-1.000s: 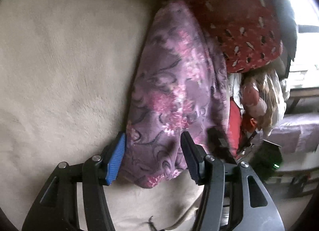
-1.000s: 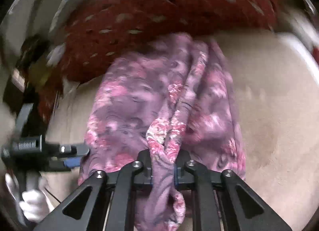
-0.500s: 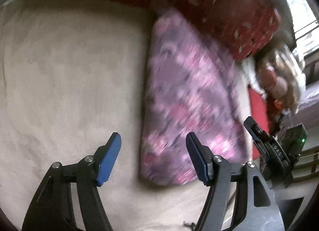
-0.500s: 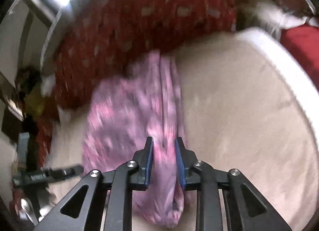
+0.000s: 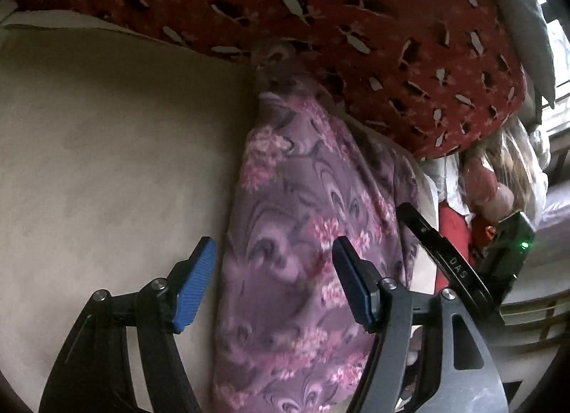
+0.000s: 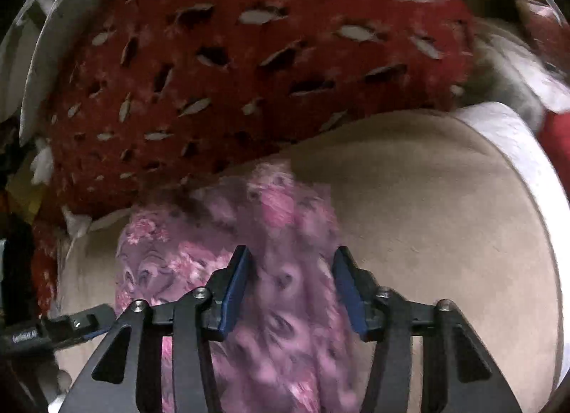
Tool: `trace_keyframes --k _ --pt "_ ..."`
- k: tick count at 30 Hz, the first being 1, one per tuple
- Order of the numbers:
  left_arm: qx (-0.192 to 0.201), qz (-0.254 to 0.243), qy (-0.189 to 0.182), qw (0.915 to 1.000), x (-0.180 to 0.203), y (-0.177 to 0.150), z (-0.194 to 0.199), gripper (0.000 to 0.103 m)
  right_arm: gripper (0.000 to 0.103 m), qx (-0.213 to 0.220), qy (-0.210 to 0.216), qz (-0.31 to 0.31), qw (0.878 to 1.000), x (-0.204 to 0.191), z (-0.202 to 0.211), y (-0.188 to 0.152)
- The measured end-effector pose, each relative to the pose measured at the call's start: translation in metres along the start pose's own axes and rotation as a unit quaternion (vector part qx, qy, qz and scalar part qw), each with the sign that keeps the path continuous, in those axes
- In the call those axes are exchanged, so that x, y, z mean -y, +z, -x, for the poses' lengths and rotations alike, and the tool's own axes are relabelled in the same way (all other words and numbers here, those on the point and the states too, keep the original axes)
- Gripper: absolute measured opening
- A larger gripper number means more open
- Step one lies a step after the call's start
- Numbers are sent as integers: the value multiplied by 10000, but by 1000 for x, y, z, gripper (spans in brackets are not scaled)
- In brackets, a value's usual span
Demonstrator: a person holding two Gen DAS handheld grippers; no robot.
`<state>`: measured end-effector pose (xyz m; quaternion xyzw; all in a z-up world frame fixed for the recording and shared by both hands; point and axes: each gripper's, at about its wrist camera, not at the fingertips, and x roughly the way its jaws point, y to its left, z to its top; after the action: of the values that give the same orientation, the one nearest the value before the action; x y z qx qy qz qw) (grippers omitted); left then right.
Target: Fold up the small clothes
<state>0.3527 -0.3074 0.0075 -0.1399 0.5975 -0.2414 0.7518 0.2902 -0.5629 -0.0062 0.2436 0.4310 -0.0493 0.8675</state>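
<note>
A purple floral garment (image 5: 302, 199) lies folded into a long strip on the beige blanket (image 5: 107, 163), its far end tucked against the red cushion (image 5: 356, 21). My left gripper (image 5: 272, 249) hovers open over the strip's near left edge, with neither pad touching cloth. In the right wrist view the garment (image 6: 171, 263) is blurred. My right gripper (image 6: 291, 256) straddles a bunched ridge of it. Its jaws are closing, cloth sits between them, and the pads do not press on it. The right gripper also shows beside the strip in the left wrist view (image 5: 438, 256).
The red cushion (image 6: 249, 74) with pale leaf marks fills the far side. The beige blanket (image 6: 427, 217) ends in a white edge (image 6: 516, 149) on the right. Bags and clutter (image 5: 498, 170) stand beyond the bed. The left gripper (image 6: 71, 324) shows low at the left.
The right jaws, shut on a fold of the garment a second ago, have come apart. The left jaws widened and both grippers shifted along the strip, which now lies flatter.
</note>
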Motion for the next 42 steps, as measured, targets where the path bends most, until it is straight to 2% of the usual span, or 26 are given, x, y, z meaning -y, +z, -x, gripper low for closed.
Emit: trace_keyframes --k 1,3,4,5,7,9,10,12,13,15,17,19,21,22,23,24,27,29,30,33,35,36,38,39,41,42 --pt "36 -54 52 10000 -1 1 -3 67 9 66 93 224 9997 -5 0 3" --pt "122 -115 261 9995 -7 1 -11 67 9 531 303 322 9976 -6 14 3" --pt "79 -72 273 9996 -12 2 -18 70 8 766 411 93 9962 4 19 1" --pt "-22 19 177 9998 -18 2 -25 72 9 791 375 -168 9960 16 14 -1" --pt "37 69 -8 10000 -24 0 -25 72 11 -2 266 -696 9972 43 -22 -10" --pt "62 -54 63 9999 -22 -2 -14 72 17 141 501 -1055 9931 55 -18 -14" --pt "160 -82 45 9998 -21 -2 -4 72 27 207 519 -1089 9925 55 -10 -12" --pt "379 -84 -98 9992 -15 2 10 72 28 410 402 -1043 9929 50 8 -6" --pt "457 -114 -120 9988 -11 5 16 72 29 592 538 -987 9919 45 17 -2" --pt "637 -233 -5 9977 2 11 20 72 30 812 759 -721 9912 28 29 6" --pt "625 -425 210 9969 16 17 12 72 30 912 741 -224 9928 5 32 11" --pt "530 -520 459 9962 22 22 -3 72 30 884 704 121 9935 -12 26 13" --pt "408 -468 869 9943 19 26 -26 72 30 797 549 191 9951 -16 13 12" --pt "258 -343 1025 9938 11 28 -41 74 28 647 322 179 9972 -14 -1 12" --pt "125 -166 895 9958 1 29 -52 79 25 429 26 164 9989 -10 -15 12" --pt "222 -96 749 9969 -6 29 -49 80 21 17 -338 128 9993 -1 -37 7" --pt "229 -200 792 9964 -3 26 -39 79 20 165 -19 -105 9998 11 -36 6" --pt "301 -243 854 9956 -2 18 -27 78 22 108 -22 -88 9999 12 -26 6" --pt "377 -277 815 9956 -2 9 -18 78 27 165 7 -49 9999 9 -16 5" --pt "686 -421 823 9933 -5 -31 10 78 28 442 661 243 9965 3 22 -18" --pt "720 -438 939 9920 -11 -53 10 78 43 550 886 490 9933 1 41 -46" --pt "666 -456 976 9920 -13 -59 7 79 47 499 856 560 9935 1 40 -55" --pt "587 -442 1061 9916 -17 -69 1 80 45 -43 397 908 9951 0 20 -77" --pt "586 -404 1041 9920 -17 -71 7 79 45 99 357 1004 9943 -1 27 -82" --pt "590 -357 977 9928 -15 -78 23 79 48 108 284 870 9957 -2 43 -82" --pt "660 -383 1037 9917 -12 -85 28 79 49 203 405 778 9959 -2 54 -85"
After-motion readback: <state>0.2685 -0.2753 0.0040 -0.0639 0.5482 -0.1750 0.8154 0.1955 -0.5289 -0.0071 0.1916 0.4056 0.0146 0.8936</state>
